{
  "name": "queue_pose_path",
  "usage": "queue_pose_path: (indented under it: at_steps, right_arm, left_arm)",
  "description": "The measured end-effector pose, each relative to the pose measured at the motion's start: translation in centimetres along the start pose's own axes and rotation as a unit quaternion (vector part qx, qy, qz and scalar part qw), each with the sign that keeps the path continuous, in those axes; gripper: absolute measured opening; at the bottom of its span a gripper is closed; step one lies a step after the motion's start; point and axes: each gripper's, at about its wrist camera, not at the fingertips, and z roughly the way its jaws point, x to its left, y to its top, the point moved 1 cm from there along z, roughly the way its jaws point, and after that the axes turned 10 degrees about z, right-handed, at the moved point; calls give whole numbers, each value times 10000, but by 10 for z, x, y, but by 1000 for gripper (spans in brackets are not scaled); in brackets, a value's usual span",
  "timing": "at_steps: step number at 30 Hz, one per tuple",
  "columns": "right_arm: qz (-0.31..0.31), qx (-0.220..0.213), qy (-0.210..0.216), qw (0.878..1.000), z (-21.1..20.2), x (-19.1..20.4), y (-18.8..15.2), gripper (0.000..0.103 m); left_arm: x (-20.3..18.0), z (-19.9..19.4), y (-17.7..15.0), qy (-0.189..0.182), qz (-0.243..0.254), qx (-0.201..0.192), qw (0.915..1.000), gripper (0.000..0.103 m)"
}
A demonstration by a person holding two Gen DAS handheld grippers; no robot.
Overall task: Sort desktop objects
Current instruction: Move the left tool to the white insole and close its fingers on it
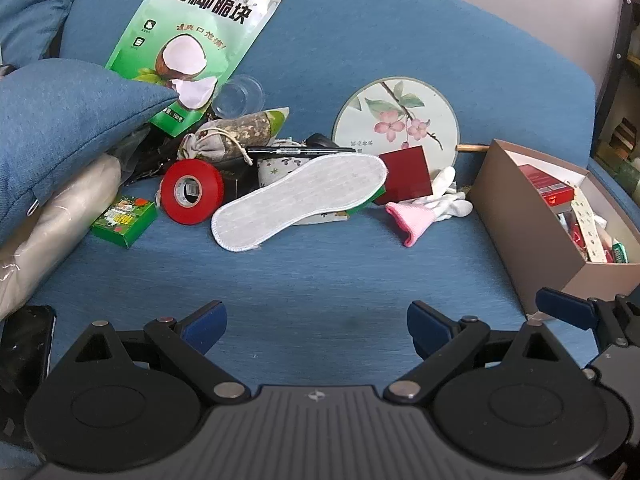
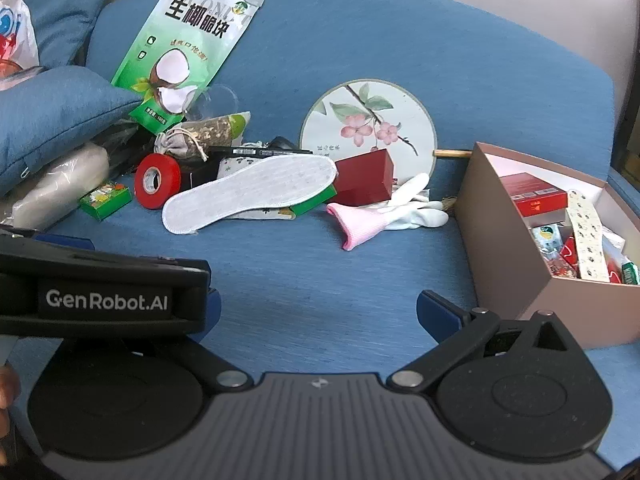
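Observation:
A pile of objects lies on a blue cushion (image 1: pixel 320 264): a white insole (image 1: pixel 296 196), a red tape roll (image 1: pixel 192 191), a small green box (image 1: pixel 123 221), a red box (image 1: pixel 406 174), a pink-cuffed white glove (image 1: pixel 428 208), a round flower fan (image 1: pixel 396 120), a black pen (image 1: pixel 300 151) and a green coconut snack bag (image 1: pixel 200 32). A brown open box (image 1: pixel 520 232) stands at the right. My left gripper (image 1: pixel 316 320) is open and empty, near the front. My right gripper (image 2: pixel 316 312) is open and empty, beside the brown box (image 2: pixel 508 264).
A blue pillow (image 1: pixel 68 120) and a clear plastic roll (image 1: pixel 52 220) lie at the left. A black phone (image 1: pixel 24 344) lies at the near left. The brown box holds red packets and other items. The left gripper's body (image 2: pixel 100 292) covers my right gripper's left finger.

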Motion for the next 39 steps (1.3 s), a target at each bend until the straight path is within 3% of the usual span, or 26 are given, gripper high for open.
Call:
queue_pose_path:
  at_steps: [14,22,27,34,39]
  right_arm:
    - [-159,221,221,9994,43,12,-3,101]
    - [-92,168,705,9973,91,20,12,101]
    - [106,247,985,9948,129,20,21,101]
    - [517,374,1398,9881,169,20,31,101]
    - [822,488,1696,9809,194,27,40,101]
  left_arm:
    - [40,39,5,-139,-394,194,9989,99]
    - [53,90,49,-174,266,-101,9994,98]
    - [53,127,72,-446,628,-177,9969,97]
    - [55,167,88,-604,848,-46,9946,96]
    - [64,187,85,-1067,756,324,9909,78]
